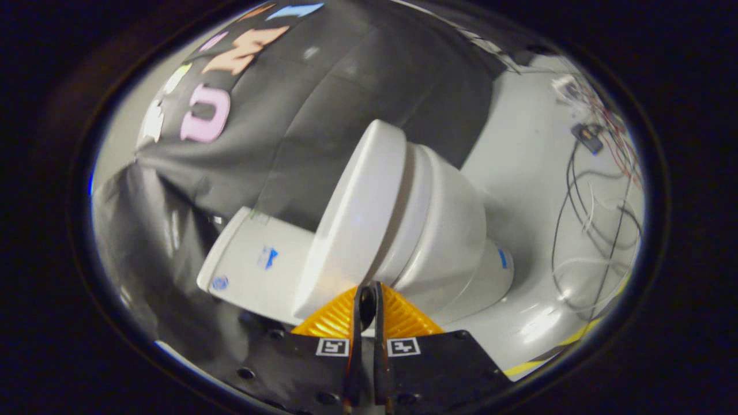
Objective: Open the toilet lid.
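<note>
A white toilet (pixel 438 230) appears strongly tilted, because the camera riding on the tongs is rolled to one side. The tongs (pixel 367 286) sit nearest the viewer, and their two fingers (pixel 356 323) are drawn together into a narrow stance, with only a thin dark slit between them. Nothing is gripped between them. The fingertips point at the gap where the toilet lid (pixel 360 219) meets the bowl below it. They reach that seam or come very close to it, though whether they actually touch the lid cannot be told. The lid is down, lying closed over the seat, its smooth rounded top reaching up and away just ahead of the tongs and to their left. The bowl and its base spread out beyond the tongs to their right. The white tank (pixel 256 262) lies further to the left of the tongs, behind the lid, with small blue marks on its side. Behind the toilet hangs the booth's dark cloth wall (pixel 323 98). A pale grey floor (pixel 530 150) extends far to the right of the tongs, and loose cables (pixel 582 213) trail across it, well apart from the toilet. A yellow strip (pixel 582 334) runs along the floor near the right of the tongs.
</note>
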The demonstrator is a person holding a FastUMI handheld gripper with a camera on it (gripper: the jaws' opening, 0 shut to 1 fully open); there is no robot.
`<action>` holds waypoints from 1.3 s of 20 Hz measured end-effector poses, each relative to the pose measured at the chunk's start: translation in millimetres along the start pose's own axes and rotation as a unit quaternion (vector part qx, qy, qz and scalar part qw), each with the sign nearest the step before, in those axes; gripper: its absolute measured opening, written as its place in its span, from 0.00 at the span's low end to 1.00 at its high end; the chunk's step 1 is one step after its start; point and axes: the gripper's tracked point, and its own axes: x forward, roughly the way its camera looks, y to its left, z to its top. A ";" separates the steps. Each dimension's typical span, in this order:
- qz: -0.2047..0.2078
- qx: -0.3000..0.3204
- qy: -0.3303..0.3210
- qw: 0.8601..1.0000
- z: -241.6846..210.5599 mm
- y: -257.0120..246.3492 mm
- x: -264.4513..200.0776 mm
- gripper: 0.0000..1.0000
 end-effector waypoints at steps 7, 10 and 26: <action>0.008 0.085 -0.002 0.996 -0.1 10.0 5.2 0.01; 0.003 0.094 -0.001 0.996 -3.5 9.4 5.5 0.01; -0.077 0.018 -0.022 0.997 14.8 67.0 -10.2 0.01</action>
